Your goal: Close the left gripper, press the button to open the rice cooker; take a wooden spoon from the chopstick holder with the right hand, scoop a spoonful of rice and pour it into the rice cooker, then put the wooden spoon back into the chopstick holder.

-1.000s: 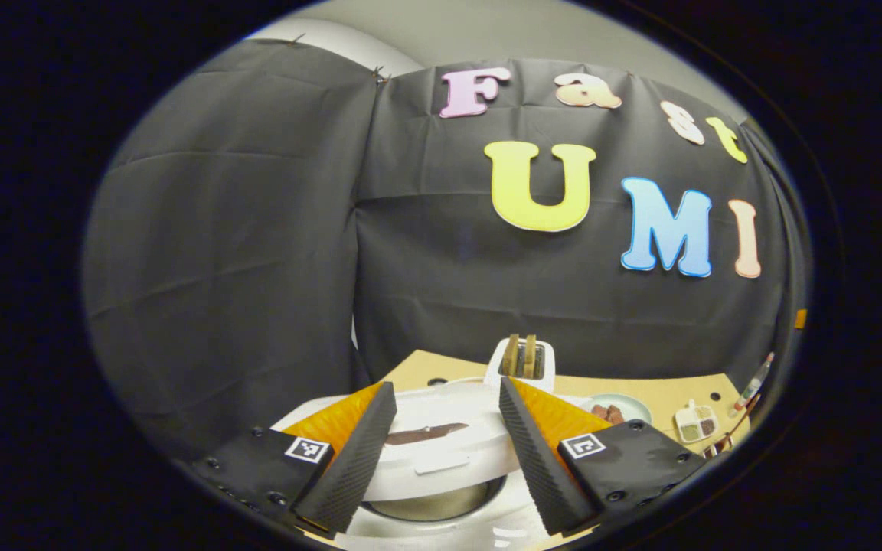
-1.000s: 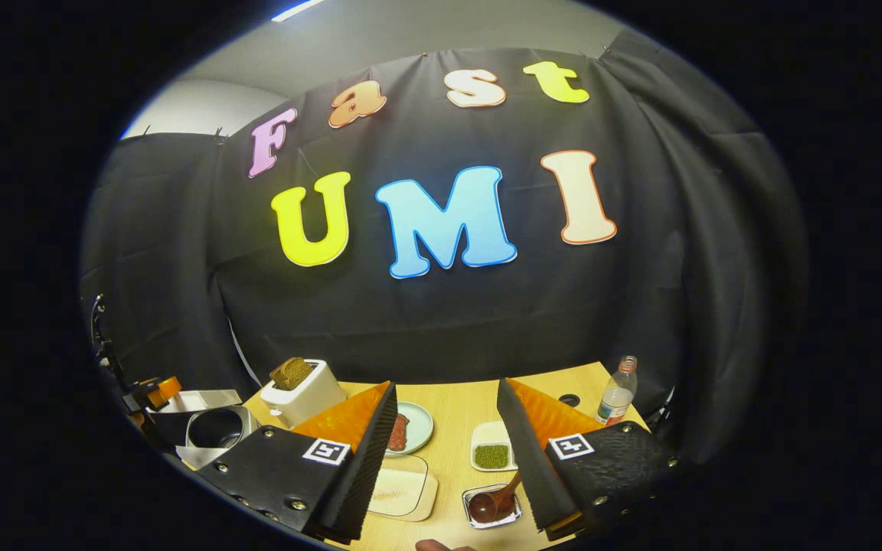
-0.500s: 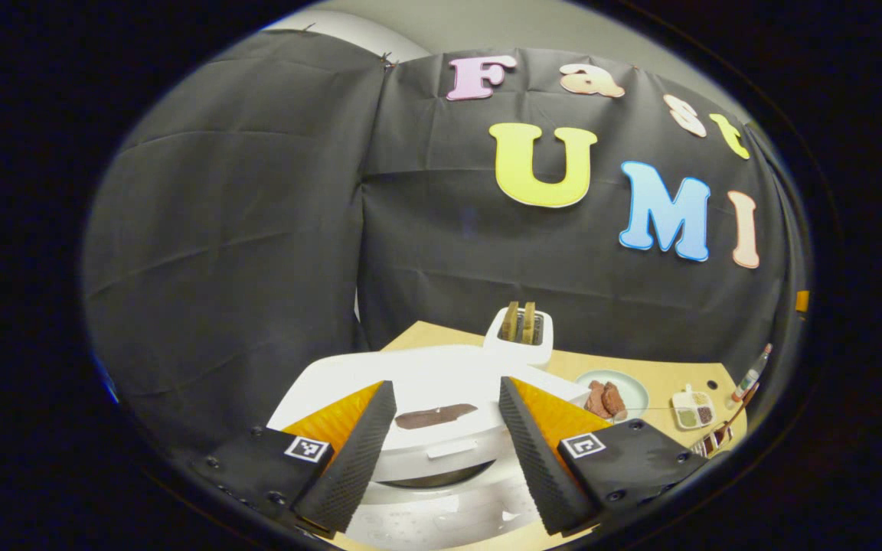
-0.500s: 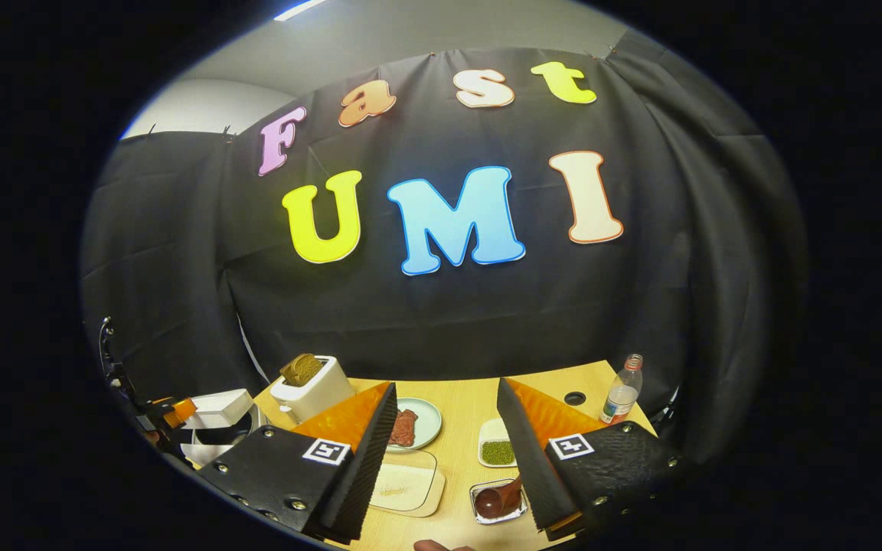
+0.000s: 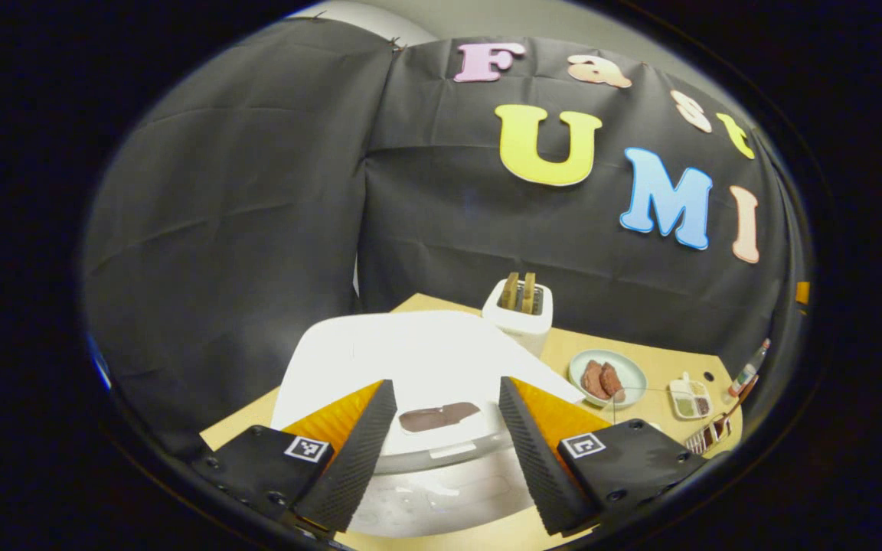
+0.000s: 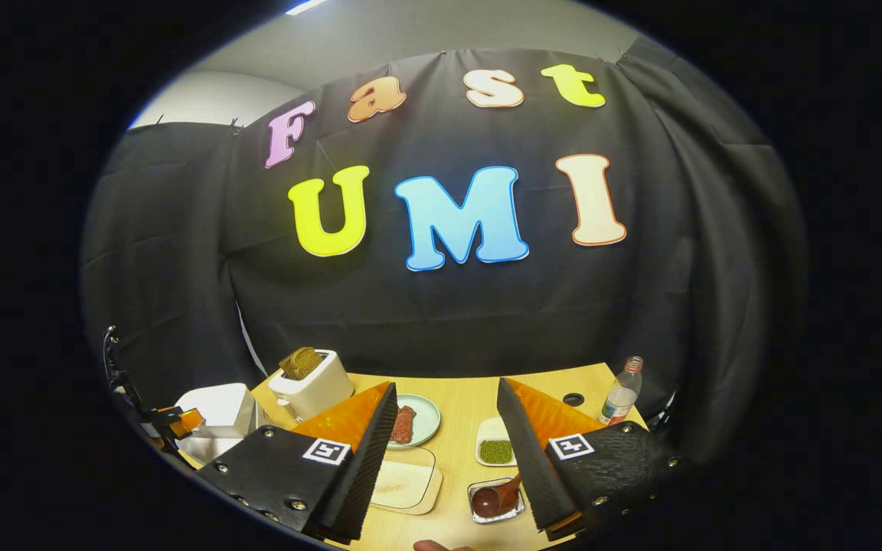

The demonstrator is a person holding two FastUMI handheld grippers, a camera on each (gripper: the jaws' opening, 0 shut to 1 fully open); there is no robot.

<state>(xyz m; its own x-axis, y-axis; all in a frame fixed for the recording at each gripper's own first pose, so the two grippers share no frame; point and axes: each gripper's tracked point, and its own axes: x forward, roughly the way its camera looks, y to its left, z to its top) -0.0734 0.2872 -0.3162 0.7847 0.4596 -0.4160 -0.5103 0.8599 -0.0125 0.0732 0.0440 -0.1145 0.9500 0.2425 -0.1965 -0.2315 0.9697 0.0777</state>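
The rice cooker (image 5: pixel 441 428) lid (image 5: pixel 410 360) has swung from nearly flat to raised wide open.

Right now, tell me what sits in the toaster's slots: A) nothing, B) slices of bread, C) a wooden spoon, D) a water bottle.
B: in the left gripper view two brown bread slices stand upright in the white toaster, behind the rice cooker.
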